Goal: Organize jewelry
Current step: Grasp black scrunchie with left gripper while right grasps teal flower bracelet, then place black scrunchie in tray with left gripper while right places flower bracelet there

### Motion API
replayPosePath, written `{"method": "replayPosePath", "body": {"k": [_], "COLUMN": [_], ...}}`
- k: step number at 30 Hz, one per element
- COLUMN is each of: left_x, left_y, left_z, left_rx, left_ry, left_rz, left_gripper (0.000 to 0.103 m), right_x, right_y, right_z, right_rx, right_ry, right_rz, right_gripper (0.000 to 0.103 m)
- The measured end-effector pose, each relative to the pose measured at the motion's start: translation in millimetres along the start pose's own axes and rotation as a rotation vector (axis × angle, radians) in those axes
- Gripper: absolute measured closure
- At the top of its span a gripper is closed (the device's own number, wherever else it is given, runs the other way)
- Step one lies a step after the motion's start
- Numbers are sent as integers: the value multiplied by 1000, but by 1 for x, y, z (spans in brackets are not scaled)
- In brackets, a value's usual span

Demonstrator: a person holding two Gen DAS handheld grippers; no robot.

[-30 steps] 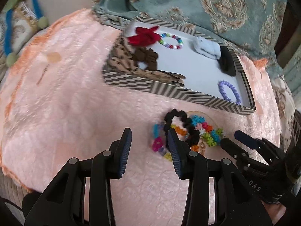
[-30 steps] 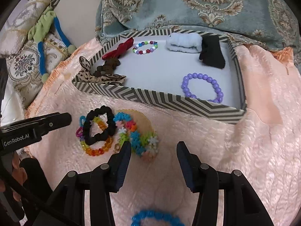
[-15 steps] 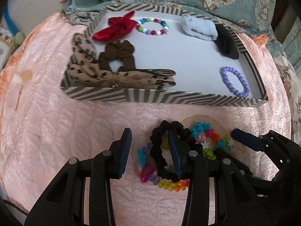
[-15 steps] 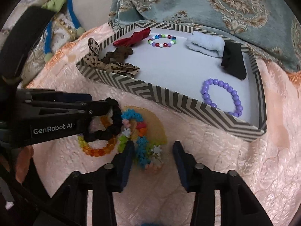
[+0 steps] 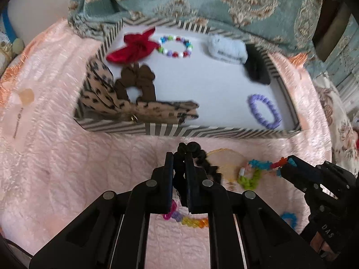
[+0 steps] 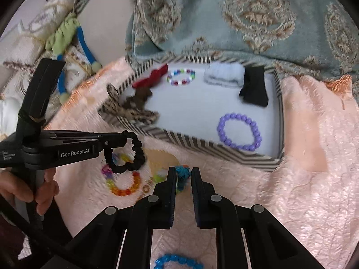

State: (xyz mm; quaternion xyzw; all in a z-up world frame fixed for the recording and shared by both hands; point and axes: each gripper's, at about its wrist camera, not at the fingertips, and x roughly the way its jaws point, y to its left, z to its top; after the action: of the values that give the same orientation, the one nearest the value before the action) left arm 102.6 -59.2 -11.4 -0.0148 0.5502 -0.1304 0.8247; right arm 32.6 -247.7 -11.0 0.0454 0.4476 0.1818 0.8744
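Note:
My left gripper (image 5: 178, 157) is shut on a black scrunchie (image 5: 202, 159), which hangs from its tips in the right wrist view (image 6: 132, 154). My right gripper (image 6: 182, 172) is shut on a colourful flower bracelet (image 6: 182, 174), seen stretched at its tip in the left wrist view (image 5: 258, 170). A striped tray (image 5: 202, 132) behind holds a red bow (image 5: 134, 47), a brown scrunchie (image 5: 139, 83), a leopard bow (image 5: 125, 105), a multicolour bead bracelet (image 5: 175, 47), a light blue scrunchie (image 5: 226, 49), a black item (image 5: 255, 69) and a purple bracelet (image 5: 264, 112).
A rainbow bead bracelet (image 6: 123, 183) and a tan disc (image 6: 161, 159) lie on the pink quilt (image 6: 303, 179). A blue bead bracelet (image 6: 177, 261) lies near the front. A teal patterned blanket (image 6: 246, 22) rises behind the tray.
Both grippers went from open to shut: the left closed on the black scrunchie, the right on the flower bracelet, and both items are lifted off the pile.

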Motion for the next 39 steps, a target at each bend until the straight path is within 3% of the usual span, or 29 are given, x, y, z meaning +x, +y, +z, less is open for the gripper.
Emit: {"method": "replayPosePath", "body": {"k": [18,39], "left_x": [-83,-74], "left_y": [-21,-30], "left_z": [6,32], "left_rx": [44,81], "left_ry": [-174,-206], "left_rz": [55,141], "left_gripper": [95,95], "right_x": [-83,-73], "right_y": [-1,-1], "right_z": [24,64], "right_rx": [38,29], "right_ry": [-172,-177], "right_rz": [29,36], "right_gripper": [91,91]}}
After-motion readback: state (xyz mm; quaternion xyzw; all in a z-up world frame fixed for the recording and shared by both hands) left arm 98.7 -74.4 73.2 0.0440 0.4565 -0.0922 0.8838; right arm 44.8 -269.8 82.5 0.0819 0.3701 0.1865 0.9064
